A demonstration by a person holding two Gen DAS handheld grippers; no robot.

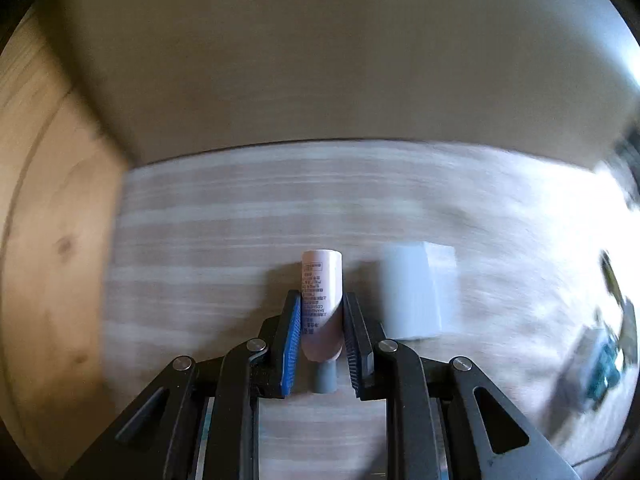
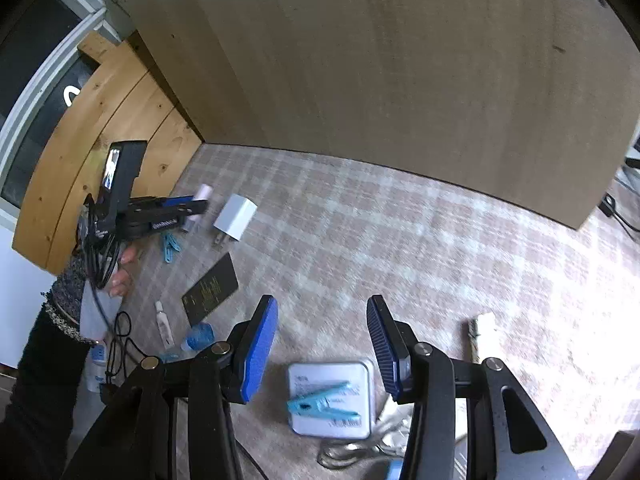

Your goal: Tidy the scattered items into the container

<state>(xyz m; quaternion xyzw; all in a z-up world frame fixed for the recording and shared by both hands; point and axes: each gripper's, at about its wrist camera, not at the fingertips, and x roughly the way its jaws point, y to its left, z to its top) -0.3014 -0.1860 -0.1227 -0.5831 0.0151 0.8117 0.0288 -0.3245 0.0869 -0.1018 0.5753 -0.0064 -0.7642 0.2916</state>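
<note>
Checked cloth covered the table (image 2: 400, 240) under both your tools, with a plain brown panel (image 2: 400, 60) standing beyond the fingertips and pale wood planks (image 2: 108, 128) off to the left. Your left gripper (image 1: 321, 312) was clenched on a pink tube (image 1: 322, 300), its grey cap toward the wrist and its flat end poking out past the fingertips; a white charger block (image 1: 416, 290) lay just right of those fingers. Your right gripper (image 2: 322, 344) hung released and held nothing, a white tin (image 2: 330, 398) lying between and just below its fingers with one blue clothespeg (image 2: 322, 402) on top. No container showed in either view, so I judged the tidying barely begun: one tube lifted, nearly everything else left on the cloth. Counted from the right wrist view: two blue clothespegs, the second (image 2: 171, 245) beneath your left tool; one charger; one black card (image 2: 211, 294); one small white tube (image 2: 164, 326); one brush-like piece (image 2: 482, 334) right of the right fingers. Other bits near the bottom edge were too blurred to name.
</note>
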